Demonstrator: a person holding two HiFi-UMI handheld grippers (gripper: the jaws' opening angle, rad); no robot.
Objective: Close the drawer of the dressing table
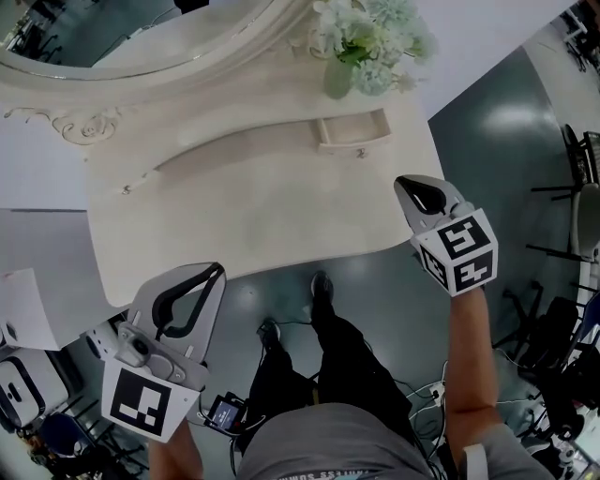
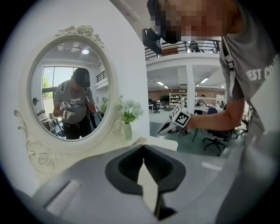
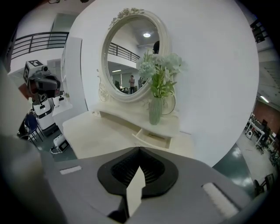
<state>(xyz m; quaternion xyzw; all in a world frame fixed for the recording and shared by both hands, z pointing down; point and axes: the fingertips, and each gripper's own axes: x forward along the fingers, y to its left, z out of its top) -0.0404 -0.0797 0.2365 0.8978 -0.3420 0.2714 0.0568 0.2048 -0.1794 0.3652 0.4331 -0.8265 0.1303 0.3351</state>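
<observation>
The cream dressing table (image 1: 234, 202) has a small drawer (image 1: 352, 131) pulled out of the raised shelf at its back right, with a knob on the front. The right gripper view shows the drawer (image 3: 153, 138) standing open below the vase. My right gripper (image 1: 403, 183) is shut and empty, over the table's right front corner, a short way in front of the drawer. My left gripper (image 1: 220, 269) is also shut and empty, at the table's front left edge. The left gripper view shows the right gripper (image 2: 164, 130) hovering over the table's far end.
A vase of pale flowers (image 1: 361, 47) stands on the shelf just behind the drawer. An oval mirror (image 1: 141, 28) rises at the back of the table. Under the table's front edge are the person's legs and cables on the floor (image 1: 281, 356). Office chairs (image 1: 572, 178) stand at the right.
</observation>
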